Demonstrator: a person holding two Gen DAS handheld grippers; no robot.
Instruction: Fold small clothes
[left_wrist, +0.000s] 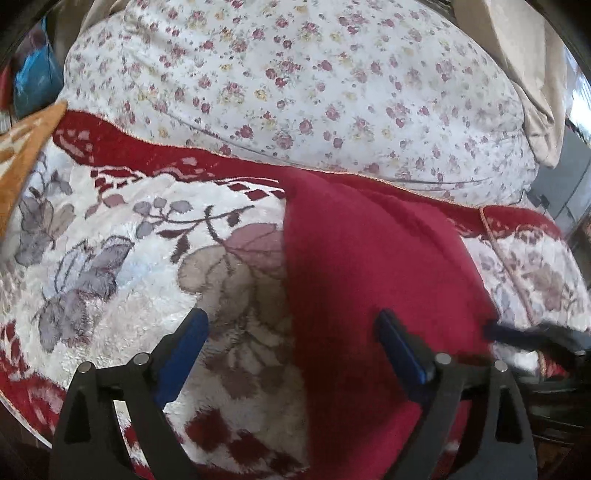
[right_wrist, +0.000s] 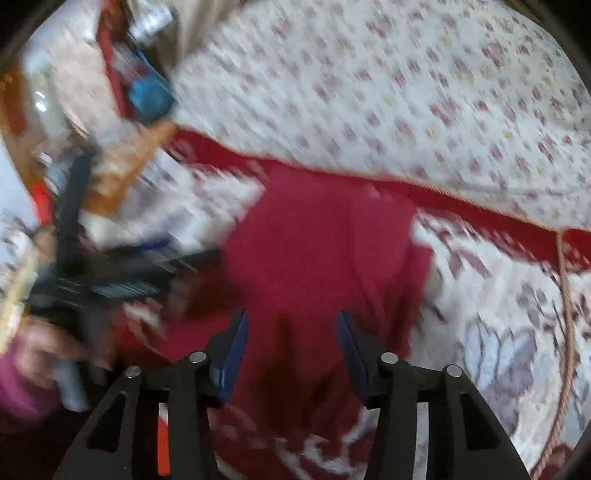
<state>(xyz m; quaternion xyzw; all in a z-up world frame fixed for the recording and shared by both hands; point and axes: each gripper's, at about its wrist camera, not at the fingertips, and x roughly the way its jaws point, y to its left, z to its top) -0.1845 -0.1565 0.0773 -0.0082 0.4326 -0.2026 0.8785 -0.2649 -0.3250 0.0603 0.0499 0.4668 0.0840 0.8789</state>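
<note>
A red knit garment (left_wrist: 369, 258) lies flattened on a plush floral blanket (left_wrist: 110, 258). My left gripper (left_wrist: 291, 321) hangs open over the garment's left edge: its right finger is above the red cloth and its left finger above the blanket, with nothing pinched. In the right wrist view, which is blurred, my right gripper (right_wrist: 291, 317) stands open above the same garment (right_wrist: 321, 240) with no cloth between its blue pads. The left gripper's black frame (right_wrist: 74, 258) shows at the left there, held by a hand (right_wrist: 37, 350).
A white quilt with small flowers (left_wrist: 295, 74) is heaped behind the blanket's red border. An orange cloth (left_wrist: 22, 147) and a blue object (left_wrist: 33, 81) lie at the far left. Beige fabric (left_wrist: 535, 92) hangs at the top right.
</note>
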